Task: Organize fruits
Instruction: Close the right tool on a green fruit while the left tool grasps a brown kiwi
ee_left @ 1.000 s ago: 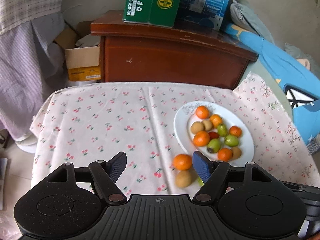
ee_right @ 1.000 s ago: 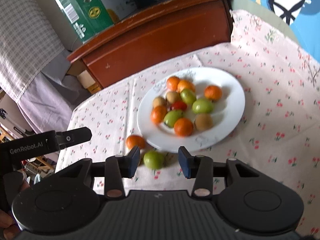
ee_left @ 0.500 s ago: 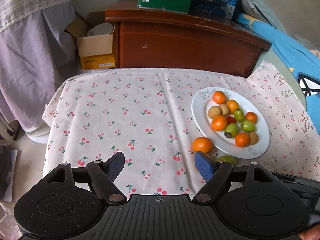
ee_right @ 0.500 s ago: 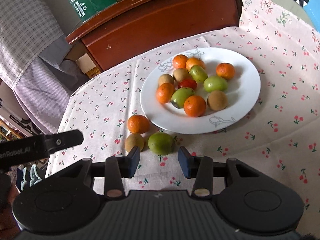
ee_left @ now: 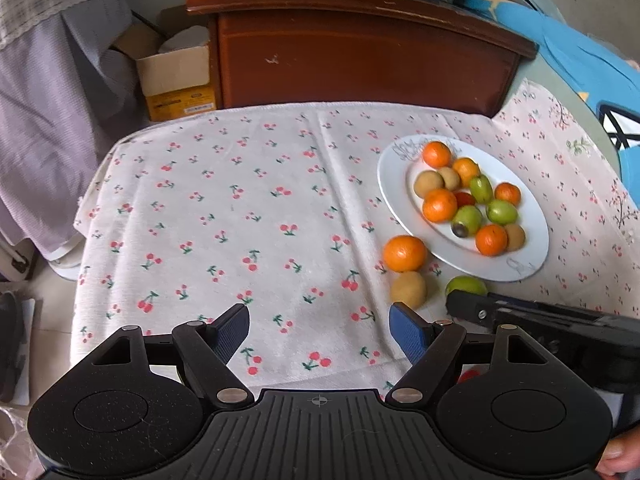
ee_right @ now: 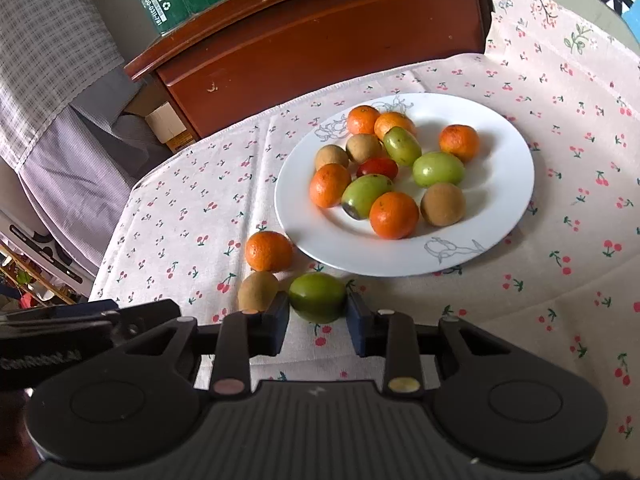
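Right wrist view: the right gripper is closing its fingers on the green fruit, lying on the cherry-print tablecloth just beside the white plate's near rim. The left gripper is hovering low, fingers spread wide, holding nothing.

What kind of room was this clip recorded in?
Probably a lived-in bedroom or spare room at home: a cherry-print tablecloth over a small table, a wooden cabinet stacked with cartons, and an open cardboard box on the floor.

one white plate; six oranges, five on the plate; four green fruits; four brown fruits; one red fruit; two grippers.
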The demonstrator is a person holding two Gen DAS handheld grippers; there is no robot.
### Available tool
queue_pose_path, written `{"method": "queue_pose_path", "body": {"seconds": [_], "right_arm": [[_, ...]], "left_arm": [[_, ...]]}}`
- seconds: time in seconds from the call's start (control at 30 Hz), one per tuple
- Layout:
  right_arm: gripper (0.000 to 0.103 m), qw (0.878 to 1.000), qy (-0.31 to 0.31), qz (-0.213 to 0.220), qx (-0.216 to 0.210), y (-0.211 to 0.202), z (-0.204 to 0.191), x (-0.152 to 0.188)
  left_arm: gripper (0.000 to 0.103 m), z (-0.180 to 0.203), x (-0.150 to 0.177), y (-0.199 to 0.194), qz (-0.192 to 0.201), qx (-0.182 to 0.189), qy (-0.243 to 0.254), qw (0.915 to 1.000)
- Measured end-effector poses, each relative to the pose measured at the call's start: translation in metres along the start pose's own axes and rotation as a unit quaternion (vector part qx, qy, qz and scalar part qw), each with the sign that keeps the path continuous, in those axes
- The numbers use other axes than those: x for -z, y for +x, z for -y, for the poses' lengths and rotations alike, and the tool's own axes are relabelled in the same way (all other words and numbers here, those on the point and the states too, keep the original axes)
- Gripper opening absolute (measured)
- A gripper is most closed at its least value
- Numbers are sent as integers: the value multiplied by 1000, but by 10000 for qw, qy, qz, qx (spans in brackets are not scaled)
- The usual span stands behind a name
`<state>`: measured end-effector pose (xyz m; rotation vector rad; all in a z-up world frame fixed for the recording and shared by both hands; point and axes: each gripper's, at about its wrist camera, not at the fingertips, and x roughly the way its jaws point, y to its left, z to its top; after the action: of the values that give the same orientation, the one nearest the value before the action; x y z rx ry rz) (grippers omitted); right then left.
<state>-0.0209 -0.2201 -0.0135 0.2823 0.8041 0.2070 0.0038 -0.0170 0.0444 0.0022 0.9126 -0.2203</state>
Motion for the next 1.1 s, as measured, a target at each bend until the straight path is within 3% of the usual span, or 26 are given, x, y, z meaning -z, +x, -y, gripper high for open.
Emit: {"method": "queue_pose_path", "body": {"seconds": [0.33, 0.47, 0.63, 0.8, 0.9, 1.0, 1.1], "right_arm": [[31, 9993, 360, 35, 103, -37, 11, -9], [31, 9992, 368, 92, 138, -50, 13, -13], [31, 9987, 466, 65, 199, -60, 20, -15], [31, 9975, 677, 152, 136, -62, 26, -17], [31, 9970, 744, 172, 115, -61, 29, -17], [31, 9966, 792, 187, 109, -60, 30, -17], [31, 9965, 803, 187, 114, -58, 30, -17]], "left_arm": [[75, 25, 4, 15, 114, 590, 166, 9981], [75, 34, 5, 22, 231, 662, 241, 9972], [60, 43, 7, 32, 247, 661, 384, 9968], [53, 42, 6, 39, 318, 639, 260, 9971], [39, 41, 6, 42, 323, 672, 201, 9970], [35, 40, 6, 42, 368, 682, 191, 9968], [24, 41, 7, 42, 372, 684, 220, 9967]]}}
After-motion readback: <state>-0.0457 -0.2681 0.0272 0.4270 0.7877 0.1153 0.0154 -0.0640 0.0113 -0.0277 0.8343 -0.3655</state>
